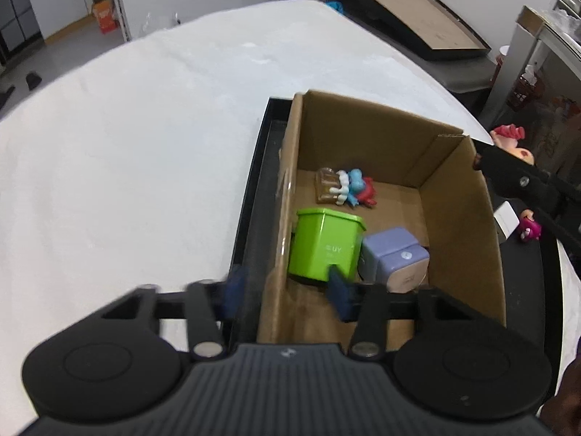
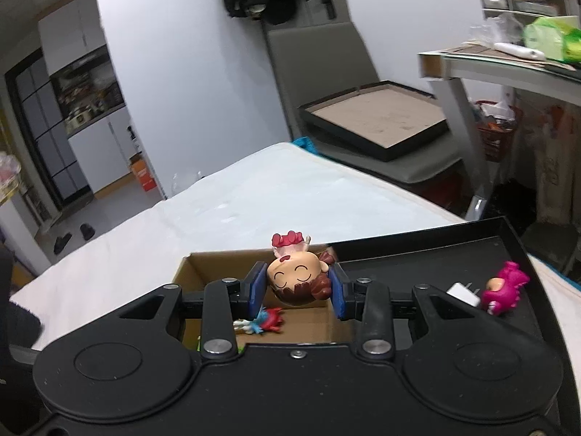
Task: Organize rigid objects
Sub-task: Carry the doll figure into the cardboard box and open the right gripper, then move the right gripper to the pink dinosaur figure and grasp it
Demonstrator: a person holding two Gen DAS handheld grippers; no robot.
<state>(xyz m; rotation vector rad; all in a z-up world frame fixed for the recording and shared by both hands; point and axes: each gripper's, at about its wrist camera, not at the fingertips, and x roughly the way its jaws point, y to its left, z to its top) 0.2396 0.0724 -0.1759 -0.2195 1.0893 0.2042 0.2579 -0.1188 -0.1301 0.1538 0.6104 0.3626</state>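
Figurine (image 2: 296,279) clamped in our right jaws nears the cardboard box (image 2: 189,265); next, release inside; left jaws straddle its wall, apart

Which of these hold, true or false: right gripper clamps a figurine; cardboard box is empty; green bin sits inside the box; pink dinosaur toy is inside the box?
1. The right gripper clamps the smiling figurine. True.
2. The cardboard box is empty. False: it holds several items.
3. The green bin sits in the box beside a purple block. True.
4. The pink dinosaur toy is in the box. False: it stands on the black tray outside it.
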